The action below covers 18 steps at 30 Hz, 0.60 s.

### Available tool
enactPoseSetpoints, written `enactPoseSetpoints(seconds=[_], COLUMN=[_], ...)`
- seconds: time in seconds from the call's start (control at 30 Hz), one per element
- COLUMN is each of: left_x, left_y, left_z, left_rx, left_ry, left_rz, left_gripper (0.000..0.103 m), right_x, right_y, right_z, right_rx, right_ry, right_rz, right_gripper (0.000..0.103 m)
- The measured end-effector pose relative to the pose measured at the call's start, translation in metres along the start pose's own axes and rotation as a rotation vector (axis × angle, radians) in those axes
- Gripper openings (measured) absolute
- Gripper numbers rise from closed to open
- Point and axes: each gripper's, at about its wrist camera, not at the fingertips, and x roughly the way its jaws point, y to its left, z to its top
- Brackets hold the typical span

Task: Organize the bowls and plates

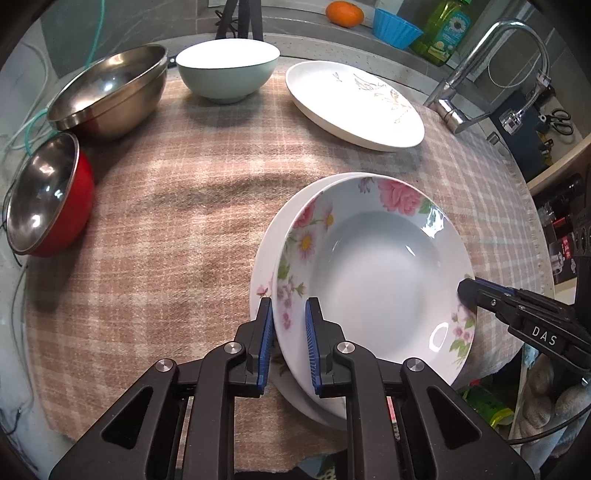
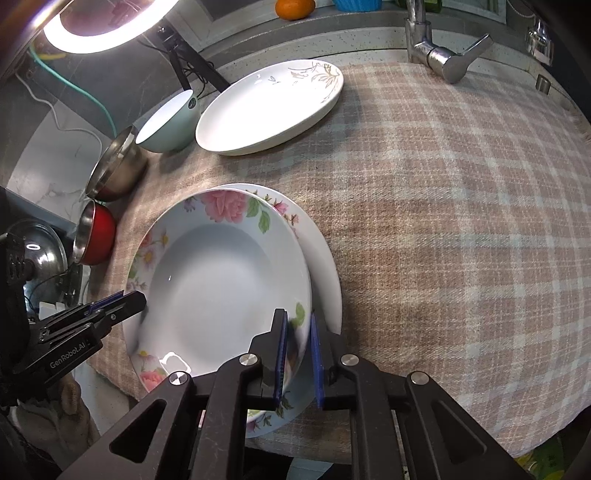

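Open plaid cloth [image 1: 166,229] from 9 to 12 o'clock of the floral plate [image 1: 376,266], wide enough for passage. Blocked at 10 o'clock by red bowl [image 1: 51,195] and steel bowl [image 1: 110,88], at 11 by mint bowl [image 1: 227,70], at 12 by white plate [image 1: 354,105]. Faucet [image 1: 480,74] crowding 1 o'clock. Bare cloth at 3 o'clock in the right view.

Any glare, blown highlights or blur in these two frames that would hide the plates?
Left wrist view: small window glints on the floral plate, mint bowl interior blown white, edges fisheye-bent. Right wrist view: ring light overexposed at top left, floral plate rim smeared between the right gripper jaws, gold-patterned plate sharp.
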Motion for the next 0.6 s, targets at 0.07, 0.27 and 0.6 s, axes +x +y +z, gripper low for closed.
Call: enactPoseSetpoints(seconds=[0.07, 0.27, 0.6], left_x=[-0.0001, 0.0002, -0.0005], left_y=[-0.0002, -0.0026, -0.001], left_z=[0.0001, 0.0005, 0.0011], left_rx=[0.001, 0.012, 0.001], left_ry=[0.001, 0.001, 0.001], left_rz=[0.0, 0.005, -0.008], left_gripper=[0.015, 0.02, 0.02], right_x=[-0.0001, -0.0006, -0.0011], right_y=[0.002, 0.0055, 0.0076], right_z=[-0.0007, -0.0016, -0.0012], right_rx=[-0.011, -0.026, -0.045], right_ry=[0.0, 0.0, -0.004], right_rz=[-0.01, -0.028, -0.051], right_gripper=[0.013, 0.014, 0.014])
